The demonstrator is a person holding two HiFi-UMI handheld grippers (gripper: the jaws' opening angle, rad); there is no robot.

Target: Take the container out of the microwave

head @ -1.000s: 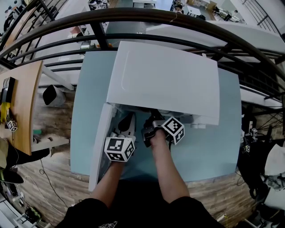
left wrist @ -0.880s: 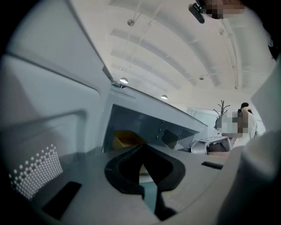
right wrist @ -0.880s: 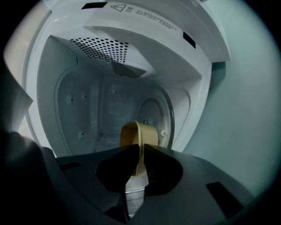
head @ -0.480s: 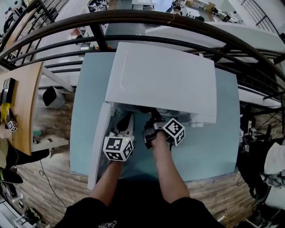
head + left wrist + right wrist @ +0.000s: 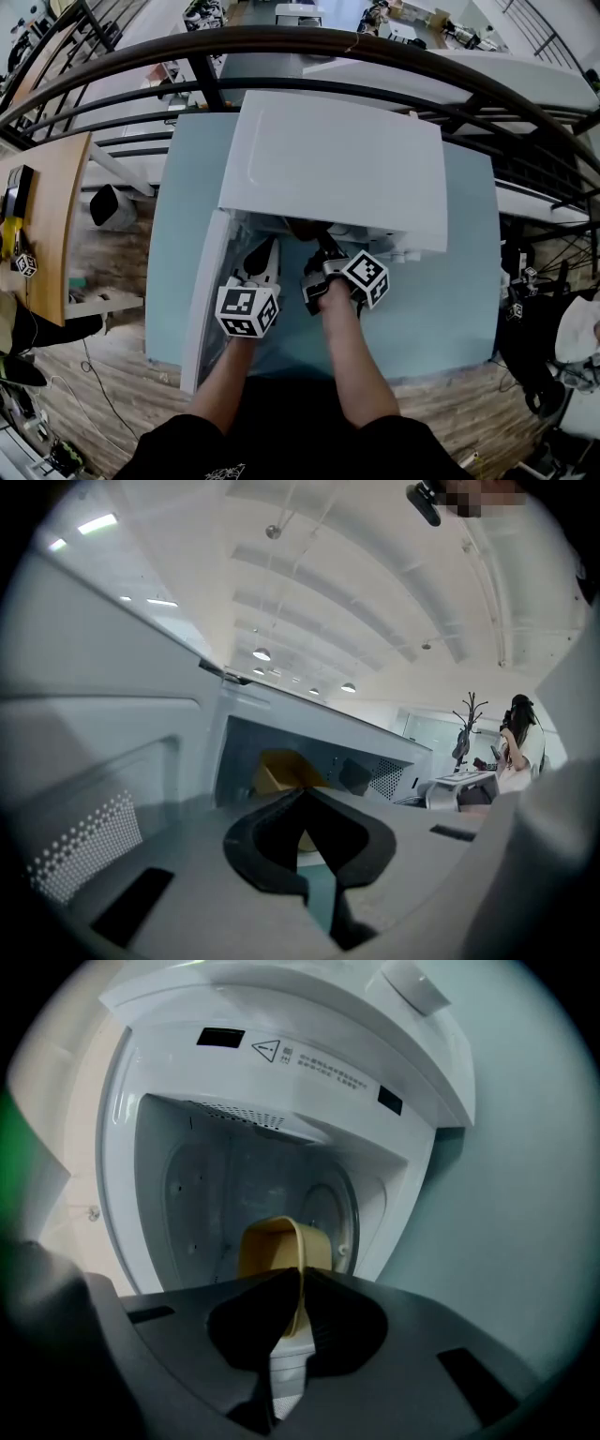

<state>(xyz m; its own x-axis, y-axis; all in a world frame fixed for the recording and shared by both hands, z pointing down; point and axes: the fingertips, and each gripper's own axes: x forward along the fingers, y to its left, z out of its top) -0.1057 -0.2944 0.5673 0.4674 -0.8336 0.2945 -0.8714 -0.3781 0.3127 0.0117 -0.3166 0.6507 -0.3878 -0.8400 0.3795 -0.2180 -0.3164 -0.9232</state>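
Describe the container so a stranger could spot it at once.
Find the white microwave on the pale blue table, its door swung open. Inside its white cavity is a container whose rim the right tongs, which have just been closing, pinch. It is the only yellow thing in there.
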